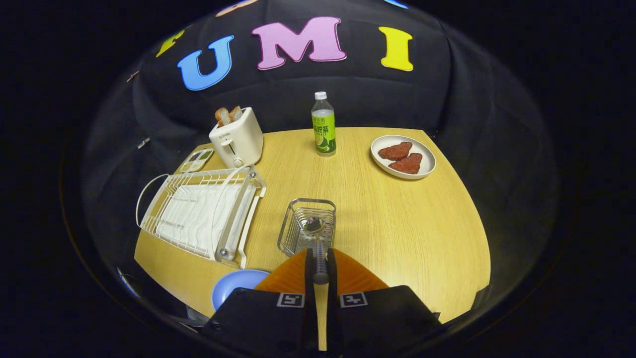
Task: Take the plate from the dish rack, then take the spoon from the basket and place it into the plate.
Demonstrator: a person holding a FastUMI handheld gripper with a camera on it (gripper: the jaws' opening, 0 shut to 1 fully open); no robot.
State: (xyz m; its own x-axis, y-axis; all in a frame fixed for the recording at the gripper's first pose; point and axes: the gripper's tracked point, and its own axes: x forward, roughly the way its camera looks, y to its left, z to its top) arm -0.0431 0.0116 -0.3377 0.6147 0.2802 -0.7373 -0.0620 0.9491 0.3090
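A white toaster with two bread slices in its slots stands at the far left of the wooden bench. A small compartment tray lies just beside it. A green-labelled bottle stands upright at the far centre. A white dish with two reddish pieces sits far right.

Matt light wood-grain table — shiny wire-metal basket, white coated-wire dish rack, glossy blue plate.
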